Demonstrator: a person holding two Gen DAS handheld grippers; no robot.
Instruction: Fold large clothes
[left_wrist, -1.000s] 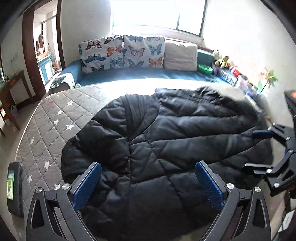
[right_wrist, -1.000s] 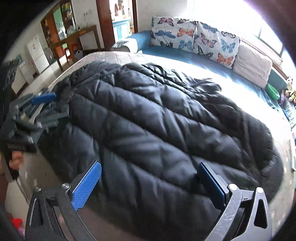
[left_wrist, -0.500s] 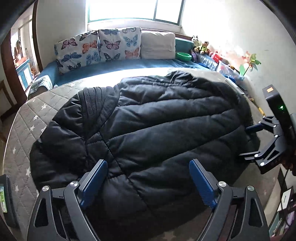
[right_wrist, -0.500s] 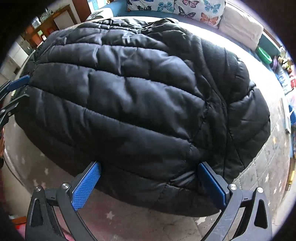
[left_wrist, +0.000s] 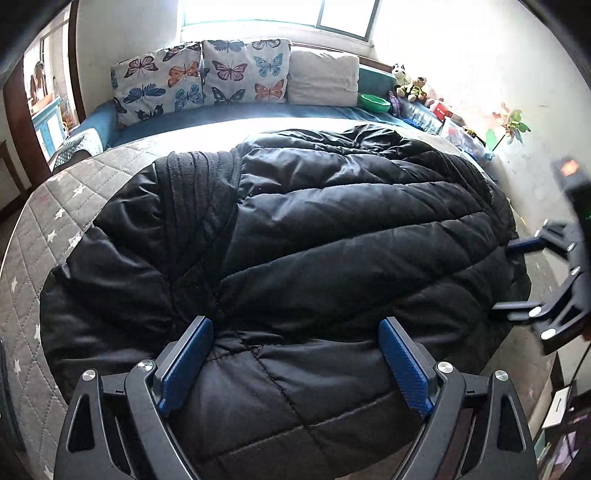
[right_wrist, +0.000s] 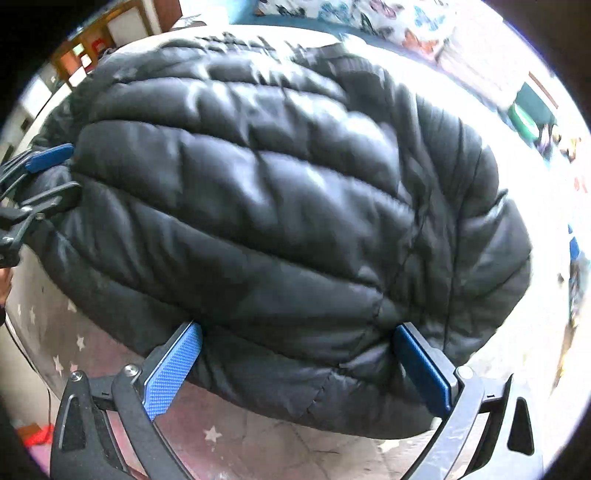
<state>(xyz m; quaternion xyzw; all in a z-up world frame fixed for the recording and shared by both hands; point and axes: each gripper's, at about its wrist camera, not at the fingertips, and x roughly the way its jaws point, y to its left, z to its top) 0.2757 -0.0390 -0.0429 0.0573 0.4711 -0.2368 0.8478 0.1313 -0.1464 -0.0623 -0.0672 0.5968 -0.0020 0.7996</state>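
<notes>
A large black quilted puffer jacket (left_wrist: 314, 240) lies spread over the grey star-patterned mattress (left_wrist: 55, 206); it also fills the right wrist view (right_wrist: 277, 221). My left gripper (left_wrist: 295, 365) is open, its blue pads straddling the jacket's near edge. My right gripper (right_wrist: 295, 365) is open, its pads on either side of the jacket's near corner. The right gripper shows in the left wrist view (left_wrist: 517, 275) at the jacket's right edge. The left gripper shows in the right wrist view (right_wrist: 59, 171) at the jacket's left edge.
Butterfly cushions (left_wrist: 199, 88) and a beige pillow (left_wrist: 323, 79) line a blue bench under the window. A green bowl (left_wrist: 375, 103), soft toys and clutter sit along the right wall. A doorway (left_wrist: 40, 107) is at far left.
Both grippers have moved in closer to the jacket's near edge, so the fabric now sits between their open pads. The jacket has not visibly shifted.
</notes>
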